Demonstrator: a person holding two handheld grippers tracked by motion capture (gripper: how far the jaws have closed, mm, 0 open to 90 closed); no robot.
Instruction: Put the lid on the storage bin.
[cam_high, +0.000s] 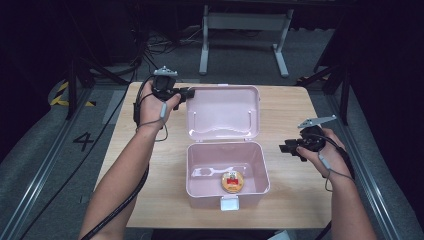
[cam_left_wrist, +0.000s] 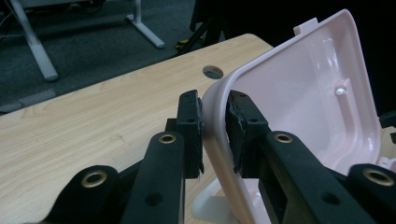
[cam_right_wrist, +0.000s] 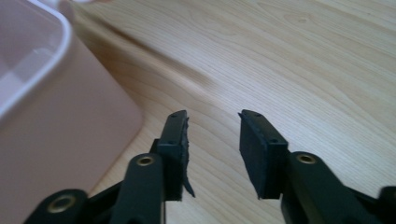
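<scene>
- Risk 1: left claw (cam_left_wrist: 214, 133) is clamped on the thin rim of the pink lid (cam_high: 223, 111), near its upper left corner. The grip sits on a curved edge w/ little pad contact, so a fast swing could let the rim slide out from between the pads (cam_left_wrist: 190, 122) and the lid would drop or spring back.
- Risk 2: pulling the lid sideways rather than round its hinge line could drag or tip the whole pink box (cam_high: 227, 172) across the bench (cam_high: 150, 165); nothing holds the base down now.
- Risk 3: right claw (cam_right_wrist: 214, 140) is apart, gripping nothing, hovering low over the bench just beside the box's right wall. If the box shifts right, it bumps that claw; if the lid comes down off-line, the front latch tab (cam_high: 229, 203) prob won't meet its catch.
- Risk 4: round tin (cam_high: 233, 181) w/ red label lies loose on the box floor, front-centre, next to a clear spoon-like item (cam_high: 212, 172). A jolt could send either sliding. Can't tell if they stand taller than the rim.
- Where things lie vs claws: lid stands open, tilted back behind the base, its rim between the left jaws. Box base is mid-bench, near the front edge; left claw at its far-left corner region, right claw off its right side, apart from the wall, not touching.
</scene>
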